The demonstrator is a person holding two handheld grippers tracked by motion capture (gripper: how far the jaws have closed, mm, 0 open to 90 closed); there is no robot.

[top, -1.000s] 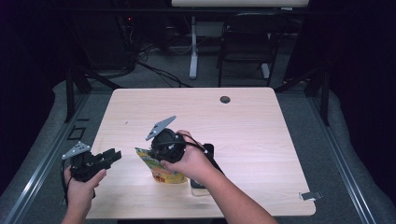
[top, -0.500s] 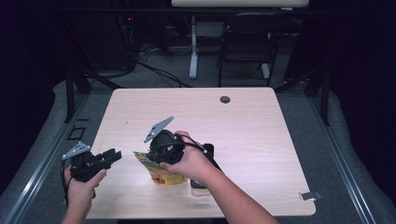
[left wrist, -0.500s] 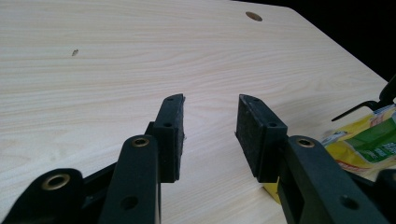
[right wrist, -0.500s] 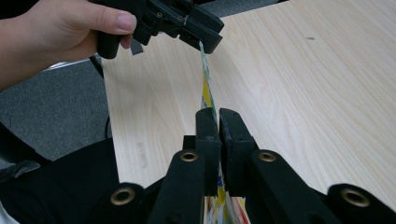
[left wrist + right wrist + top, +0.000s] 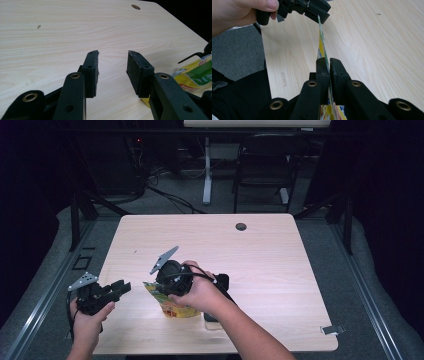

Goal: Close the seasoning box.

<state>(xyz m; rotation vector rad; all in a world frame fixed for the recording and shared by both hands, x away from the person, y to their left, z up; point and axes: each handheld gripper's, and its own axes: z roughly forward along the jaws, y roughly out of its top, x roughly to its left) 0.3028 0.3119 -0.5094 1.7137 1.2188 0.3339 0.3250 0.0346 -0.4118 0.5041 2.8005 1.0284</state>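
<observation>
**A:** Where does the work stand?

**B:** On the desk, the yellow pouch stands near the front edge, left of middle. The right gripper has its jaws clenched on the pouch's thin top edge; they have just been easing apart, though the edge is between them yet.

**A:** And the left gripper?

**B:** Released, jaws apart over bare wood, just beside the pouch. I judge the next move is bringing it across to take the edge.
</observation>
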